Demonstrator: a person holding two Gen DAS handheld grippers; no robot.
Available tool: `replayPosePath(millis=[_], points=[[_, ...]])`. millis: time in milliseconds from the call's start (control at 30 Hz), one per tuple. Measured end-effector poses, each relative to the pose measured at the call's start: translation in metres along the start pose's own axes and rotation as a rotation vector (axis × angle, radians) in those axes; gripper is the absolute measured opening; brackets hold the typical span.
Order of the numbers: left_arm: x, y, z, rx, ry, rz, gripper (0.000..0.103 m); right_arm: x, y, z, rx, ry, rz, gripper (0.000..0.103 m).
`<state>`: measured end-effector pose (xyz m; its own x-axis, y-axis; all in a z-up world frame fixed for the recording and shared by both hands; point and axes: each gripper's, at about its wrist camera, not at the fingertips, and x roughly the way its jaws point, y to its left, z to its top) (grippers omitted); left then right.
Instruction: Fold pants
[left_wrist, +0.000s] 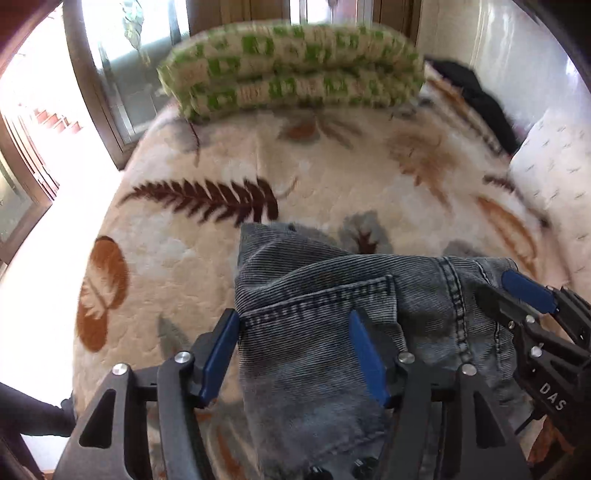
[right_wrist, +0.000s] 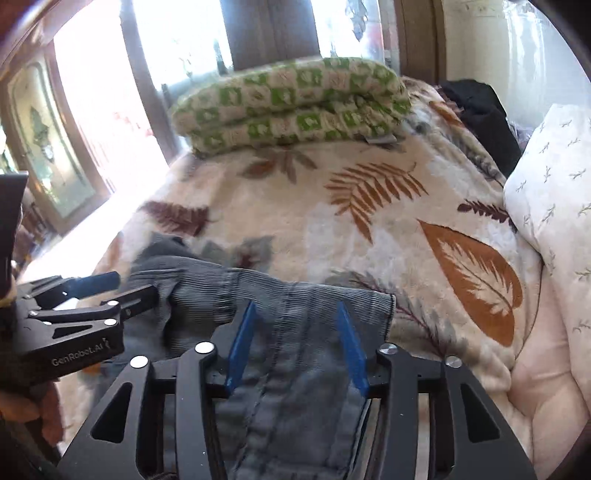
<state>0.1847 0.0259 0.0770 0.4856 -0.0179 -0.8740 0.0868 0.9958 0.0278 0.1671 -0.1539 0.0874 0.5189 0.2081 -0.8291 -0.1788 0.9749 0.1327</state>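
Note:
The grey corduroy pants (left_wrist: 317, 295) lie bunched at the near edge of a bed with a leaf-print blanket (left_wrist: 221, 155). My left gripper (left_wrist: 293, 325) stands open with its blue pads on either side of the waistband and pocket. My right gripper (right_wrist: 297, 314) is also open, the pants (right_wrist: 295, 354) lying between its pads near a seam and hem. The right gripper shows in the left wrist view (left_wrist: 517, 291) at the right, by the pants' edge. The left gripper shows in the right wrist view (right_wrist: 122, 284) at the left.
A folded green-and-cream checked blanket (left_wrist: 291, 74) lies at the far end of the bed. A black garment (left_wrist: 476, 99) and a white pillow (left_wrist: 554, 177) sit at the right. Windows (left_wrist: 122, 74) run along the left and back.

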Motion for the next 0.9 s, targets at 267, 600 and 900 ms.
replayPosePath(millis=[267, 600, 900], points=[[-0.008, 0.017, -0.005, -0.038, 0.014, -0.073, 0.073, -0.009, -0.015, -0.005, 0.017, 0.006, 0.057, 0.043], [-0.052, 0.014, -0.083, 0.044, -0.024, -0.035, 0.072, -0.052, -0.005, -0.067, -0.006, 0.082, 0.107, 0.047], [-0.065, 0.012, -0.088, 0.018, -0.032, -0.01, 0.08, -0.072, -0.011, -0.071, 0.018, -0.01, 0.119, 0.059]])
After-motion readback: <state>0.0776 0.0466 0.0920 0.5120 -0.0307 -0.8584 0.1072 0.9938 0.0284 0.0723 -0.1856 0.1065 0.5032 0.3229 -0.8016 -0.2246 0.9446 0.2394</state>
